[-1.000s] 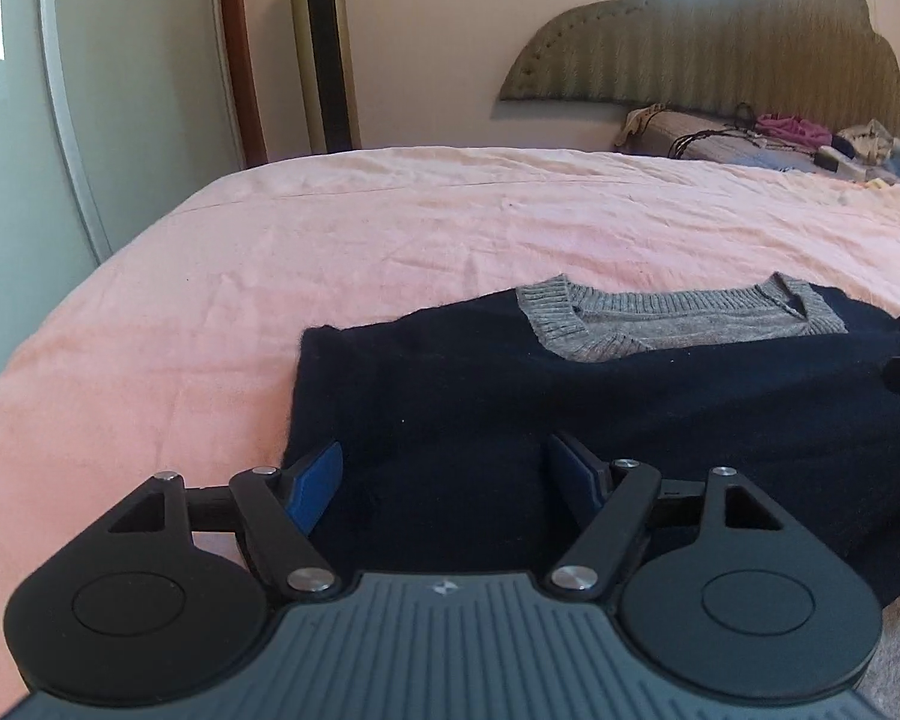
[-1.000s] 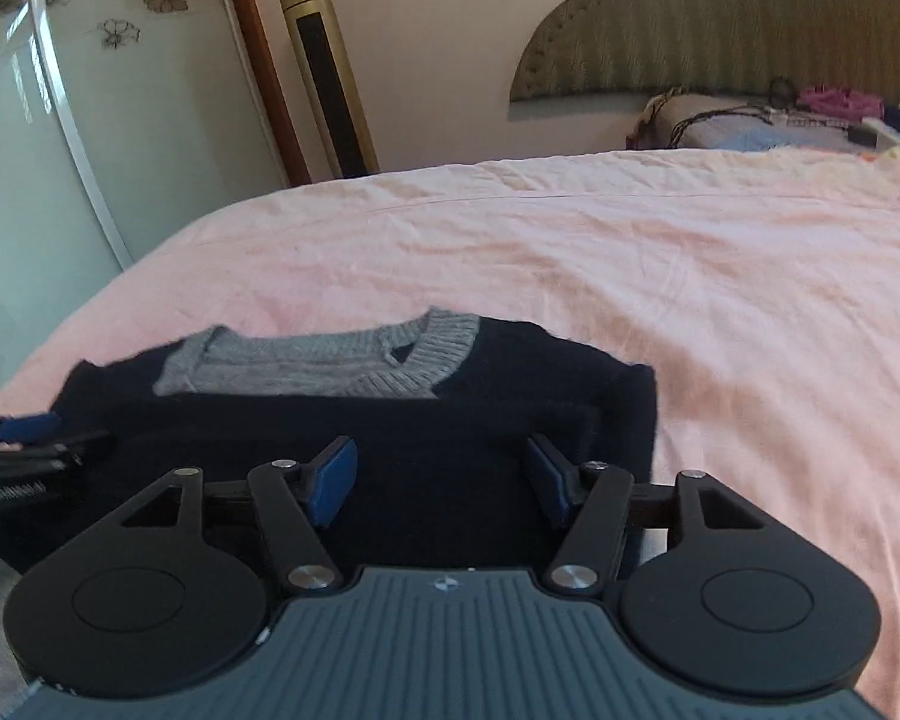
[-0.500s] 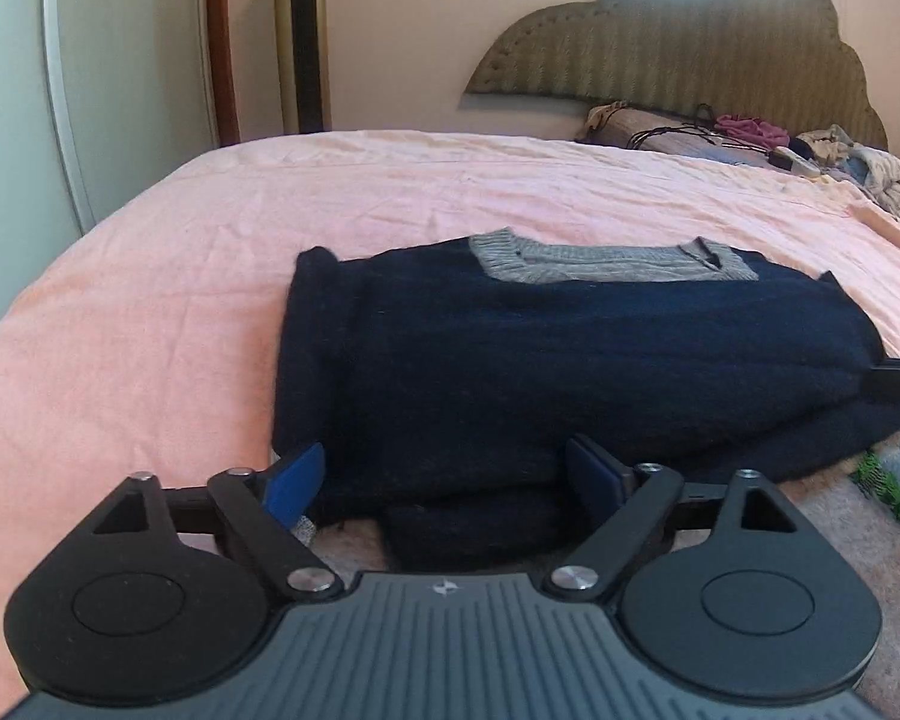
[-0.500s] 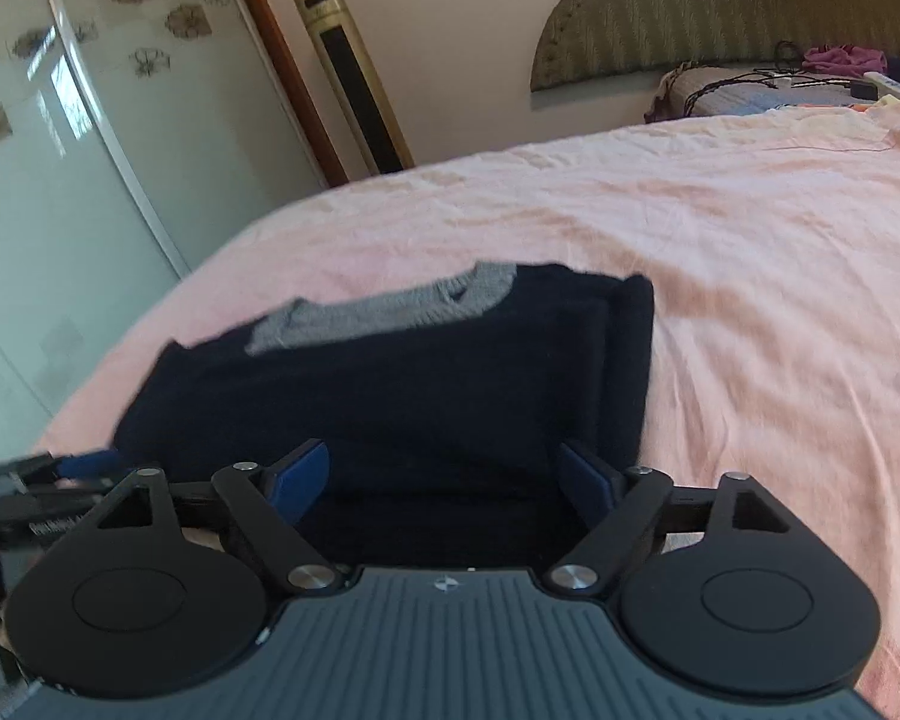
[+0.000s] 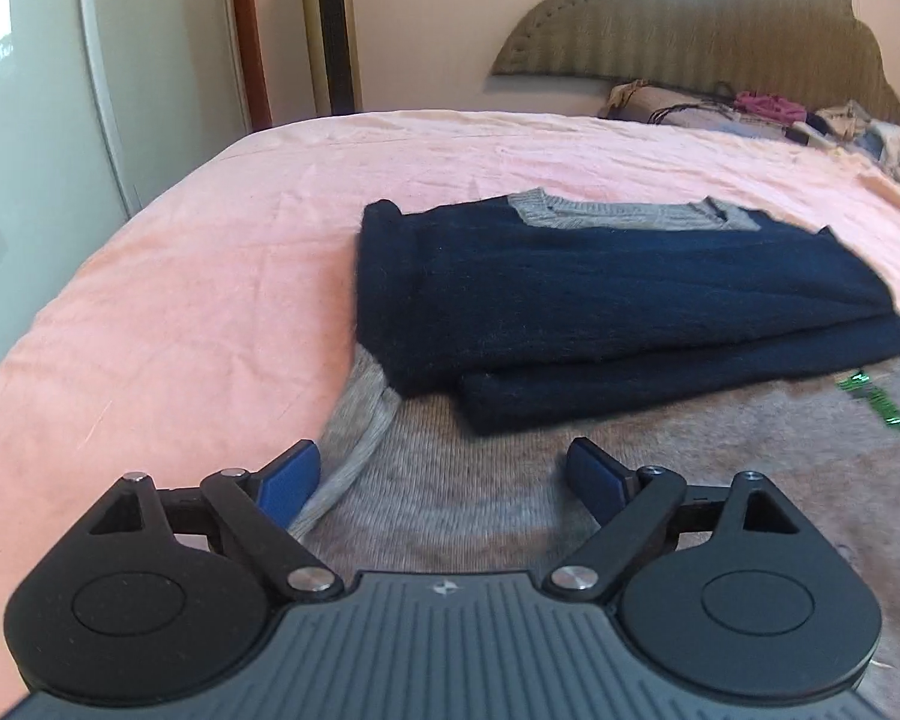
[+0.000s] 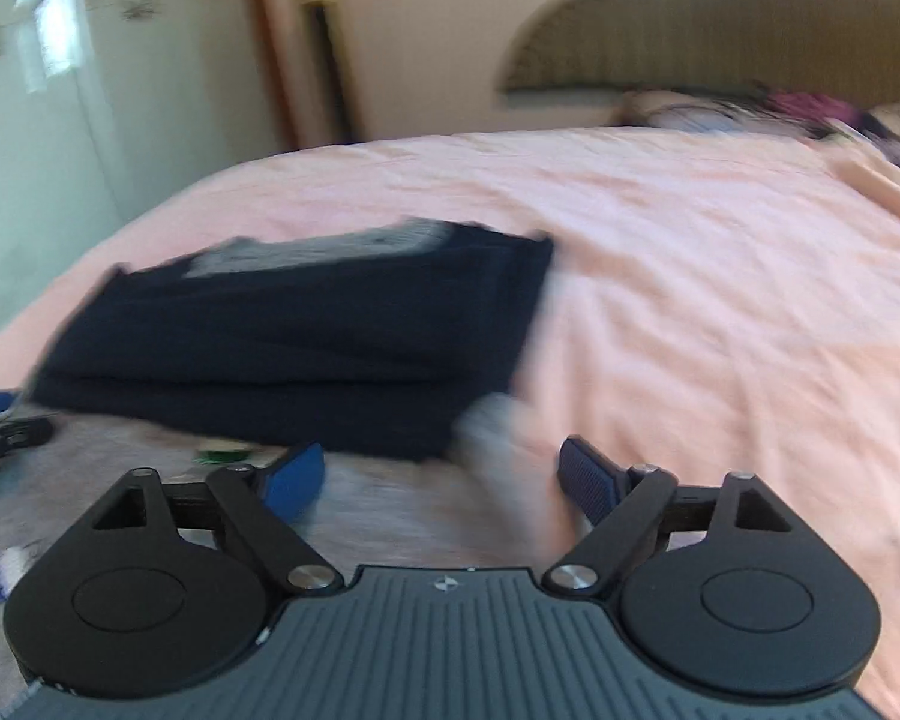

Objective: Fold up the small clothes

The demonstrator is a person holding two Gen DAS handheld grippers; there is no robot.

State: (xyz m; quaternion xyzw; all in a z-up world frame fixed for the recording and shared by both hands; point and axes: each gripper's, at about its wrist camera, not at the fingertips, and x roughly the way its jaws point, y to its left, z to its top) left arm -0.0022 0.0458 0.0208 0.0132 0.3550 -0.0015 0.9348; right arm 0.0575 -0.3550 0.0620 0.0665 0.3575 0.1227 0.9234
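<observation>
Each gripper, the left gripper (image 5: 444, 477) and the right gripper (image 6: 441, 477), has black arms, two round black discs, shiny silver screws, blue finger pads (image 5: 285, 477) and a grey ribbed body.

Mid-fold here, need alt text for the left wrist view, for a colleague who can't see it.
A folded navy sweater with a grey collar lies on a pink bedspread, its near edge resting on a grey garment. The left hand-held gripper hangs open and empty over that grey garment.

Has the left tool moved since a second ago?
Yes. The left tool has pulled back toward the bed's near edge: its tips sat over the navy sweater, and are now over grey fabric short of it.
</observation>
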